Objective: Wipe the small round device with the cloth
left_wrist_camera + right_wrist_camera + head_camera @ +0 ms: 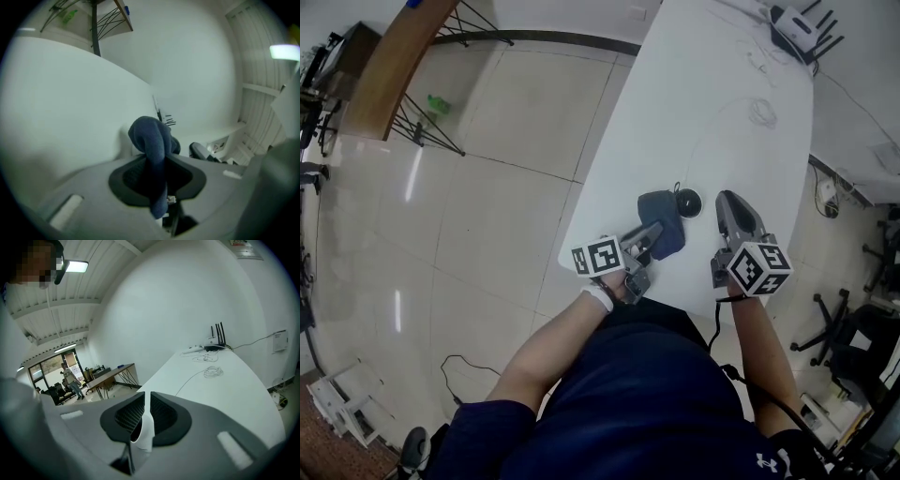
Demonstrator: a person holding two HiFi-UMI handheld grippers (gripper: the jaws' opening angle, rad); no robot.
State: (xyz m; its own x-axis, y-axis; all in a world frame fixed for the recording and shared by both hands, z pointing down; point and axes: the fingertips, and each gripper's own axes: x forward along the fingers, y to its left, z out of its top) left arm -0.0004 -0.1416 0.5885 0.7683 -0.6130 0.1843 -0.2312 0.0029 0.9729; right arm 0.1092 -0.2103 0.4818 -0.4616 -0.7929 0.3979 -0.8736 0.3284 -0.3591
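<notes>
A dark blue cloth (662, 223) lies bunched on the white table (712, 112), right beside the small round black device (687, 202). My left gripper (654, 234) is shut on the cloth's near end. In the left gripper view the cloth (150, 133) rises in a fold from between the jaws of that gripper (157, 161). My right gripper (724, 199) rests just right of the device. In the right gripper view the right gripper (147, 397) pinches a small white rounded piece (144, 430) with a dark hollow. I cannot tell what that piece belongs to.
A router (797, 28) with antennas and a coiled white cable (761, 112) lie at the table's far end; the right gripper view shows the same router (216, 344) and cable (212, 372). A wooden table (394, 66) stands at the left, an office chair (848, 328) at the right.
</notes>
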